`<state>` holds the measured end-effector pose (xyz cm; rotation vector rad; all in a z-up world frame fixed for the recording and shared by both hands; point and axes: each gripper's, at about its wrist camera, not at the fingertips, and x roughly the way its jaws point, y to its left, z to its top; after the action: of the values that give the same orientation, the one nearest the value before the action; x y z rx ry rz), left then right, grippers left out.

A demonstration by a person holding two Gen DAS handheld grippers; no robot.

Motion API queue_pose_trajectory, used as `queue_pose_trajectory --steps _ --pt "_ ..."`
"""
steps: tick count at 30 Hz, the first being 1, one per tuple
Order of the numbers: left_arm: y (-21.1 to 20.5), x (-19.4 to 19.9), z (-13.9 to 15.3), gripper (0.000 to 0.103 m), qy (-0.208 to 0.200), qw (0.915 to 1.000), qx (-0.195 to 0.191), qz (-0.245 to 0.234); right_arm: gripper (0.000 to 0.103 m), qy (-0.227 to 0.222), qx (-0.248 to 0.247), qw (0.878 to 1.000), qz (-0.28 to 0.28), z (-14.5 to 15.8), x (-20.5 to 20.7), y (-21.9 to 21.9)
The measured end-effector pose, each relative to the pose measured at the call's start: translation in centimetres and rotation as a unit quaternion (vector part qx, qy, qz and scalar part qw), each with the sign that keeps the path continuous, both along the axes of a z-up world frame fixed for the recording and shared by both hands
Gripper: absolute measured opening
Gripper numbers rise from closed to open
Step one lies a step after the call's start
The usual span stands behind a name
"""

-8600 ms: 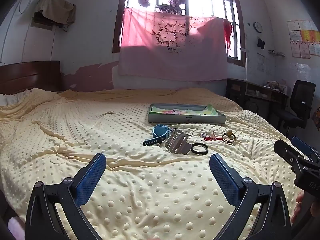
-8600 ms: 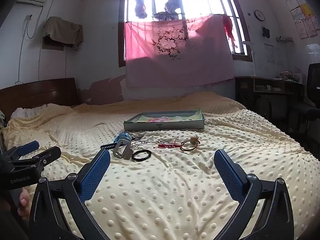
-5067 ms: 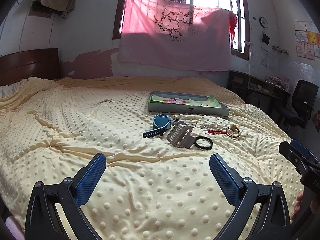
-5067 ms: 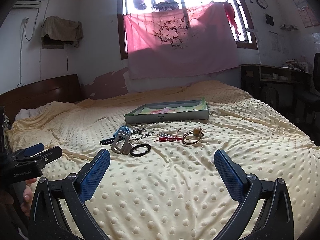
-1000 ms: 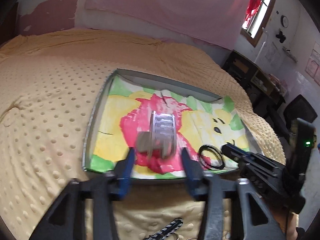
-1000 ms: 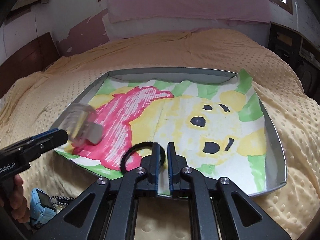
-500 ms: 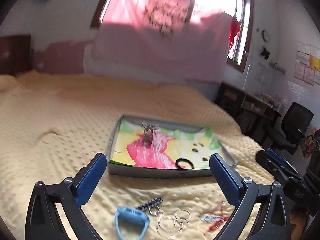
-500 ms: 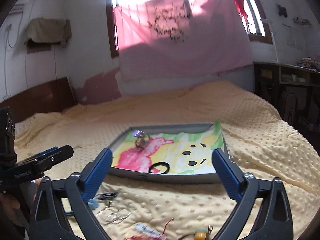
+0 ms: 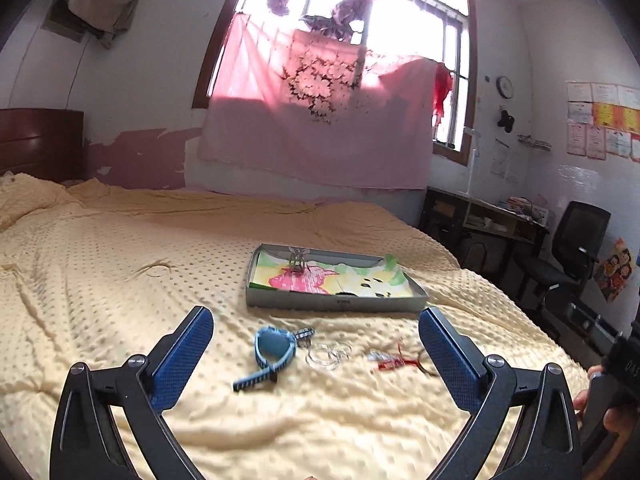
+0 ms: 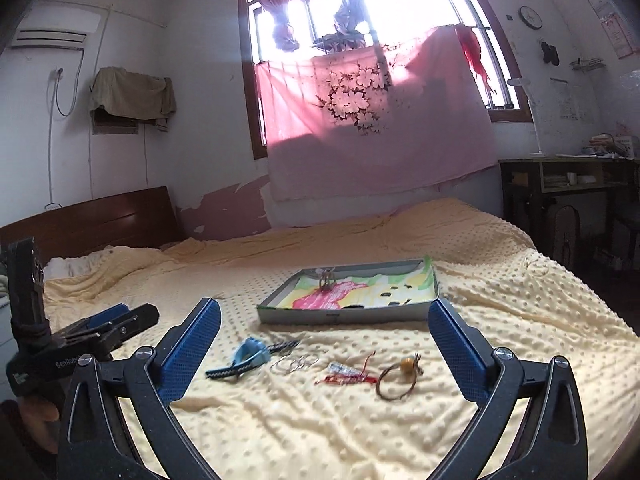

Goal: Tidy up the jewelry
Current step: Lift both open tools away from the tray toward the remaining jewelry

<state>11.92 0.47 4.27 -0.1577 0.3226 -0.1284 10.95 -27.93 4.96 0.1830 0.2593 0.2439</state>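
Left wrist: watch point(image 9: 273, 349) ahead, between gripper point(image 9: 316, 354) fingers.

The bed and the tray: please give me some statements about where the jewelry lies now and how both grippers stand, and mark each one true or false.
1. The left gripper is open and holds nothing. True.
2. The blue watch lies inside the tray. False: it lies on the yellow blanket, in front of the tray.
3. A silver clip stands in the tray. True.
4. The right gripper is shut on the bangle with a bead. False: its jaws are wide open and the bangle lies on the blanket.
5. The clear rings lie between the watch and the red string piece. True.
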Motion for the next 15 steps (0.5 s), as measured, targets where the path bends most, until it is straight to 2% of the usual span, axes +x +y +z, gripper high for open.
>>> queue_pose_trajectory --steps 4,11,15 --pt "-0.3 -2.9 -0.1 0.103 -0.004 0.9998 0.02 0.002 0.102 0.019 -0.013 1.0 -0.005 0.5 -3.0 0.0" --pt "0.3 -6.4 -0.2 0.103 -0.003 1.0 0.002 -0.002 0.102 0.06 -0.028 0.998 -0.001 0.9 -6.8 0.8" --pt "0.3 -7.8 -0.7 0.103 0.001 0.9997 0.025 0.007 0.102 0.08 -0.015 0.997 -0.001 0.3 -7.5 1.1"
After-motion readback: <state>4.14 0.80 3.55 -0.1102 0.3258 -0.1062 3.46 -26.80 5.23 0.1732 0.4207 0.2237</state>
